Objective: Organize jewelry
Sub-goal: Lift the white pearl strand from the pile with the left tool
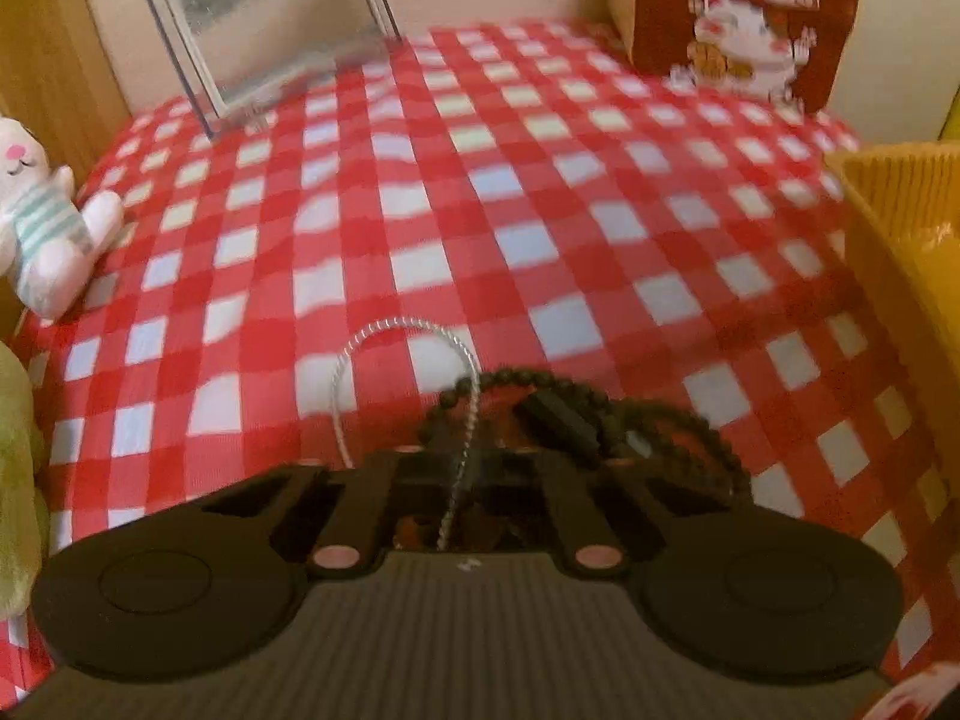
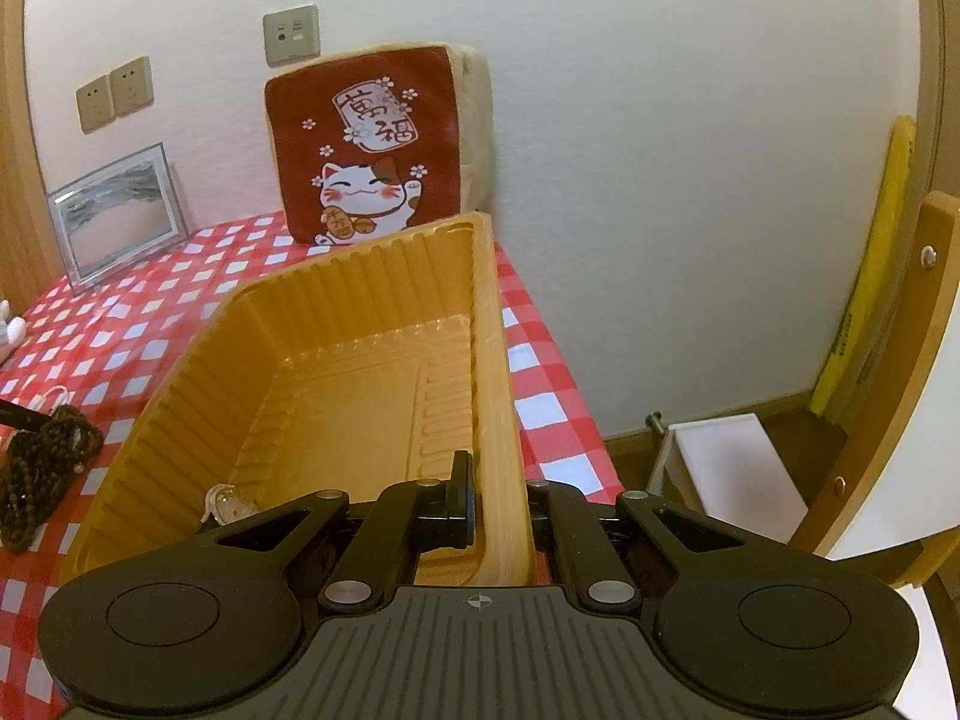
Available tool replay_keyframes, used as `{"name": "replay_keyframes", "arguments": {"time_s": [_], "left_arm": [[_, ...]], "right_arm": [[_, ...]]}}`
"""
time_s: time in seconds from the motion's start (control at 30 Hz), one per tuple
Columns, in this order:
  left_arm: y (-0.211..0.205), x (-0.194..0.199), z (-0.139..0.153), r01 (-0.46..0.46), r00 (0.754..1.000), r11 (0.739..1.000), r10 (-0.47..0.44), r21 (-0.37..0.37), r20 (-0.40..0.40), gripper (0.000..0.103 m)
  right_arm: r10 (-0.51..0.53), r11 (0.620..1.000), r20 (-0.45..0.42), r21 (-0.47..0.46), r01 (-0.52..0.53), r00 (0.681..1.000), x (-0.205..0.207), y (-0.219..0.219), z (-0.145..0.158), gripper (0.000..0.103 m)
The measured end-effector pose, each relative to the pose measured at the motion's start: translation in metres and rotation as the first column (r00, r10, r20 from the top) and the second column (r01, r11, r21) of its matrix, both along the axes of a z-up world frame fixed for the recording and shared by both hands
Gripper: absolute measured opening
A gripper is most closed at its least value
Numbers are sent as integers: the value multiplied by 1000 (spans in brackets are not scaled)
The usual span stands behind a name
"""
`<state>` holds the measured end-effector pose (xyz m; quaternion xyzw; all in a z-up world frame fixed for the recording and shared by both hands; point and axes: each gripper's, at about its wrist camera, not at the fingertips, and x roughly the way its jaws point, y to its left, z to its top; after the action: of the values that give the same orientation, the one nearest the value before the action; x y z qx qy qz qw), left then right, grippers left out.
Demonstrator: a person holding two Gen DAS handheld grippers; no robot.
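Note:
In the left wrist view my left gripper is shut on a silver twisted chain; the chain loops up out of the closed jaws over the checked cloth. A black bead necklace lies bunched just ahead and to the right of the fingertips; I cannot tell whether it is pinched too. In the right wrist view my right gripper is shut on the right wall of a yellow ribbed tray, with one finger inside it. A small pale jewelry piece lies in the tray's near corner. The black beads show left of the tray.
A red-and-white checked cloth covers the table. A clear picture frame and a red lucky-cat cushion stand at the back by the wall. A plush toy sits at the left edge. The tray is on the right.

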<state>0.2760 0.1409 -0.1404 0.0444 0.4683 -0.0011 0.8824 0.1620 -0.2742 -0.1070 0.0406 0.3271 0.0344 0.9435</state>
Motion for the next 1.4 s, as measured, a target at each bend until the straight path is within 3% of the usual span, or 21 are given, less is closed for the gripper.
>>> {"name": "replay_keyframes", "arguments": {"time_s": [0.13, 0.33, 0.73, 1.1, 1.4], "left_arm": [[-2, -6, 0, -8, 1000, 1000, 7, 18, 22, 2], [12, -22, 15, -61, 996, 998, 62, -21, 59, 2], [36, -78, 100, -160, 956, 978, 187, -133, 225, 2], [9, -114, 173, -115, 908, 979, 174, -170, 382, 2], [-31, -126, 208, 10, 892, 971, 100, -239, 442, 2]], "right_arm": [[1, 1000, -1, 1, -1, 1000, 0, -1, 0, 5], [6, 1000, 1, 5, -6, 1000, 0, -2, -1, 5], [46, 999, 36, 9, -46, 998, 0, 0, 6, 5], [58, 998, 39, 8, -58, 998, -2, 1, 5, 5], [59, 998, 39, 10, -59, 997, -3, 2, 5, 5]]}}
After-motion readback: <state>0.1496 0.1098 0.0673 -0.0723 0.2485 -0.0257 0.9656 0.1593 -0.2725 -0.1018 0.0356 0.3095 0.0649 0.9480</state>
